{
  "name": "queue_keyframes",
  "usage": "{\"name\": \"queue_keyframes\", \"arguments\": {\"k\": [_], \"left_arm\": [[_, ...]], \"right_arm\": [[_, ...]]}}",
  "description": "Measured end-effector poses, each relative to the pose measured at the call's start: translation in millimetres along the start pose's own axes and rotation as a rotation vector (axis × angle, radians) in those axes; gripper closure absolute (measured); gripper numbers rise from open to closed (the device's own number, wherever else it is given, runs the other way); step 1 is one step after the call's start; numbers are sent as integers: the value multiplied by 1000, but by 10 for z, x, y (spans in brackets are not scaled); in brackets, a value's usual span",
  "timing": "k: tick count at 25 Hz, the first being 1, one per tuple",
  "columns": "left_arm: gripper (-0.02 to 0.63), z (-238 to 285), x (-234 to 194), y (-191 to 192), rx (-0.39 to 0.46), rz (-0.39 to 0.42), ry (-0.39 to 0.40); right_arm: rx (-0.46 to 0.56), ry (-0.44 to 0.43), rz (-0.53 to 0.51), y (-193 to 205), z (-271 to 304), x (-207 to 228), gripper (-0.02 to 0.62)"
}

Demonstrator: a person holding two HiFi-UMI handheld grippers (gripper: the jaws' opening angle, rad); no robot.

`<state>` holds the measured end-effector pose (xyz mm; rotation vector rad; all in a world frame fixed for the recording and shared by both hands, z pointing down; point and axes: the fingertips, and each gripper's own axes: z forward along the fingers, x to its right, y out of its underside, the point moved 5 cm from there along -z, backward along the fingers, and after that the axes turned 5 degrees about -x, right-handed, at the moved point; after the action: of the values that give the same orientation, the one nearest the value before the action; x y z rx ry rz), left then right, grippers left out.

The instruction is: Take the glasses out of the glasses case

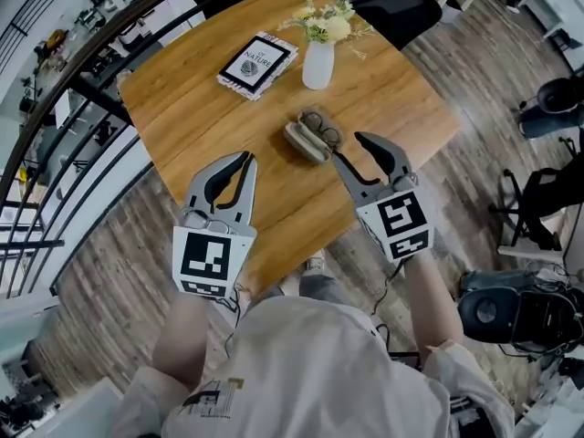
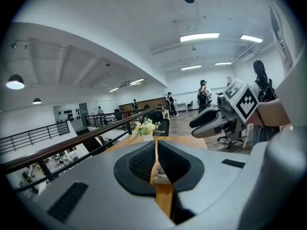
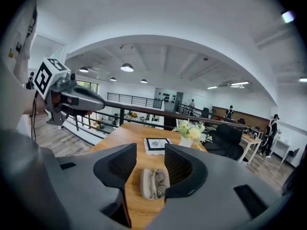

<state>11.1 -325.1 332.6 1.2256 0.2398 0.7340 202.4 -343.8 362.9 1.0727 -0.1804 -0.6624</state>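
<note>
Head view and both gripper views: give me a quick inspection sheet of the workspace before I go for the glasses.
Surface: wooden table, rounded corners.
Job's things: glasses case lies open; glasses lie in it.
Clutter: book and vase of flowers, both beyond the case.
Grippers: left gripper fingers almost together, empty; right gripper fingers apart, empty, close to the case.
Cables: thin cable hangs under the left gripper.
Surroundings: railing beside the table, chair beyond it, wood floor.
</note>
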Motion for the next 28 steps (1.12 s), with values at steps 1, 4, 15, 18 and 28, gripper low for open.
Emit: {"name": "queue_keyframes", "arguments": {"k": [1,4,15,18,28], "left_arm": [[575,72,0,9,-7,0,-3],[575,297,-20,73,-40,0,-14],[575,923,-114,607,-177,-61,9],[575,1012,-90,770,-207,-52,18],[575,1222,-123,1166,-264,-121,53]], "right_arm": [[-13,-11,-7,47,105,38,391],[-70,-44,-11,259,446,144,393],[-202,-109,14,882,1524,345,397],[-231,-137,57,1116,1774,351,408],[-445,-226,41,1748,2491,378,413]]}}
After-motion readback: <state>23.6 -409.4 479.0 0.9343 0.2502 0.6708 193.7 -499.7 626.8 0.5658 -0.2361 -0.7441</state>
